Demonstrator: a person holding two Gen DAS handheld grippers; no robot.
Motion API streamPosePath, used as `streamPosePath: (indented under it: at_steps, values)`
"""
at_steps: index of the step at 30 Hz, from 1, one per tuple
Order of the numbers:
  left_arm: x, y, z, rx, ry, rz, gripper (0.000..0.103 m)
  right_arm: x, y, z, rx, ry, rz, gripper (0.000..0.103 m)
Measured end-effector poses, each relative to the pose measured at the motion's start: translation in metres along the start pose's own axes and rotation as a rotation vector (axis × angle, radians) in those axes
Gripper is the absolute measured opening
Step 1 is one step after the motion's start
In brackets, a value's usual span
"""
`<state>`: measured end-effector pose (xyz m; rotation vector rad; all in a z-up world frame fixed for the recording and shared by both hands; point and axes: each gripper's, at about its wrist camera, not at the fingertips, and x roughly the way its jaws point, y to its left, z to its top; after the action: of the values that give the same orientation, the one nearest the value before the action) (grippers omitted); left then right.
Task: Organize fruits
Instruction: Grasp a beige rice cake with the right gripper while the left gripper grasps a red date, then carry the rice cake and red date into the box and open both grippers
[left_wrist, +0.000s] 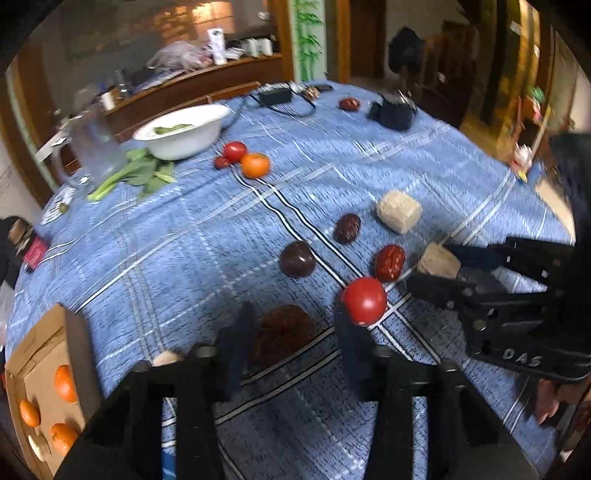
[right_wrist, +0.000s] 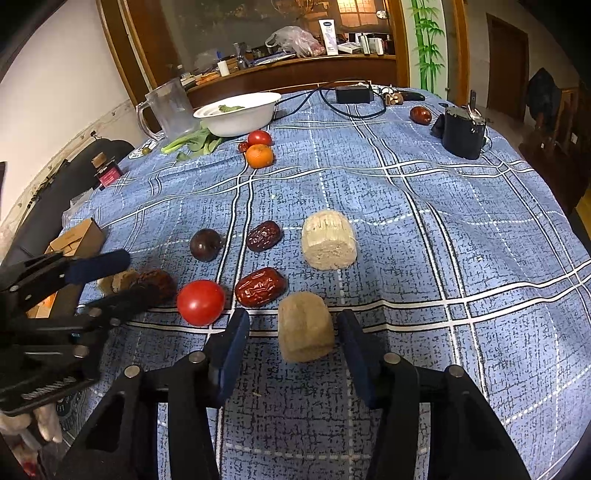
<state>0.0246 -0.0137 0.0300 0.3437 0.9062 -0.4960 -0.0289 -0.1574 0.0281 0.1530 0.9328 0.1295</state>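
Tablecloth (right_wrist: 406, 229) edge: cardboard box (left_wrist: 40, 369) holds oranges (left_wrist: 64, 384), perhaps three; both grippers' jaws spread.

We list on the blue plaid tablecloth (right_wrist: 424, 229): far left, a clear plastic jug (right_wrist: 170, 107) beside a white bowl (right_wrist: 240, 116), leafy greens (right_wrist: 195, 142) near them; far centre, a black power adapter (right_wrist: 352, 95) with cable; far right, a black pouch (right_wrist: 463, 136)
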Motion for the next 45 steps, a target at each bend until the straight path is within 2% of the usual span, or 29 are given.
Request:
streamPosePath:
  at_steps: [5, 7, 10, 15, 19, 26, 31, 36, 41, 45]
  values:
    - [0.007, 0.002, -0.001, 0.021, 0.007, 0.034, 0.035, 0.002, 0.003, 0.001, -0.016, -0.005, -0.012, 0.053]
    - [0.009, 0.0, -0.003, 0.047, 0.005, 0.08, 0.031, 0.003, 0.006, 0.0, -0.039, -0.009, -0.051, 0.042]
    - [0.007, -0.01, -0.005, 0.093, 0.002, 0.131, 0.03, 0.003, 0.005, 0.0, -0.046, -0.014, -0.078, 0.033]
    - [-0.001, -0.016, -0.012, 0.081, -0.01, 0.145, 0.03, 0.0, 0.001, -0.001, -0.023, -0.022, -0.062, 0.031]
    - [-0.024, -0.016, -0.015, 0.031, -0.061, 0.124, 0.03, -0.001, -0.001, -0.001, -0.007, -0.024, -0.054, 0.031]
    - [-0.071, 0.002, -0.036, -0.14, -0.149, 0.044, 0.03, -0.007, 0.0, -0.004, 0.01, -0.051, -0.061, 0.031]
    - [-0.099, 0.024, -0.06, -0.232, -0.187, 0.059, 0.03, -0.017, 0.006, -0.008, 0.009, -0.094, -0.056, 0.031]
    - [-0.123, 0.054, -0.09, -0.327, -0.216, 0.08, 0.03, -0.039, 0.022, -0.019, 0.003, -0.158, -0.031, 0.031]
    - [-0.146, 0.078, -0.12, -0.379, -0.247, 0.101, 0.03, -0.06, 0.049, -0.021, -0.005, -0.141, -0.007, 0.031]
    - [-0.154, 0.093, -0.132, -0.413, -0.278, 0.056, 0.03, -0.106, 0.076, -0.024, -0.104, -0.201, -0.072, 0.031]
